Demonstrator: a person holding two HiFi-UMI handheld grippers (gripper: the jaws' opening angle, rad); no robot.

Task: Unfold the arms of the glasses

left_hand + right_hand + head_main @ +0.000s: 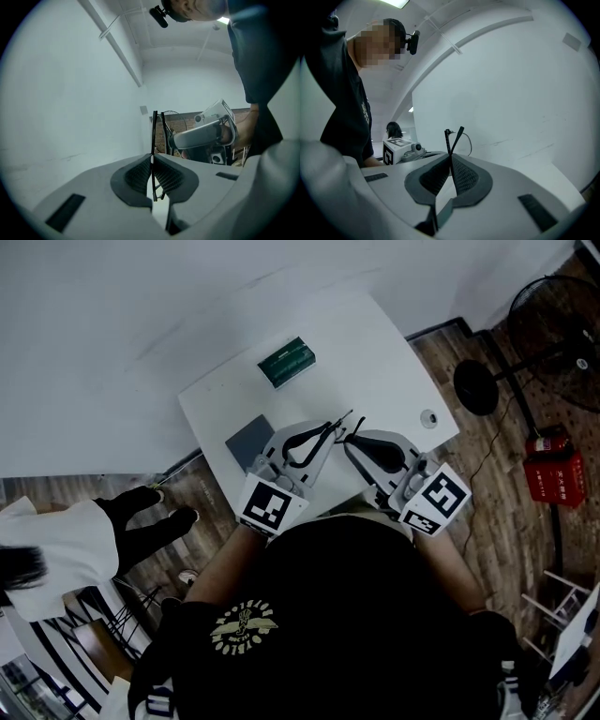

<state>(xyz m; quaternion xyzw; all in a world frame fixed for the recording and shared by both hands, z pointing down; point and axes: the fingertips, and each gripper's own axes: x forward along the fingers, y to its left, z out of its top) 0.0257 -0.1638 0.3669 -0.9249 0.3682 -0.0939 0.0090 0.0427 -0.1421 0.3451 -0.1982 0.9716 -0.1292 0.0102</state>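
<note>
Thin black-framed glasses [342, 424] are held in the air over the white table [375, 343], between my two grippers. My left gripper [327, 434] is shut on one thin black arm of the glasses [154, 127], which sticks straight up out of the ribbed pads [140, 174]. The right gripper [352, 440] is shut on another part of the glasses [455, 136]; a hinge and a thin lens rim show above its pads [464, 176]. The gripper tips are close together, facing each other. In the left gripper view, the right gripper [206, 133] shows beyond the frame.
A green box [288, 361] lies at the table's far side, a grey square pad [250, 439] under my left gripper, a small round object [428, 418] near the right edge. A standing fan [553, 315] and red extinguisher [553, 470] are right; a person [56, 540] stands left.
</note>
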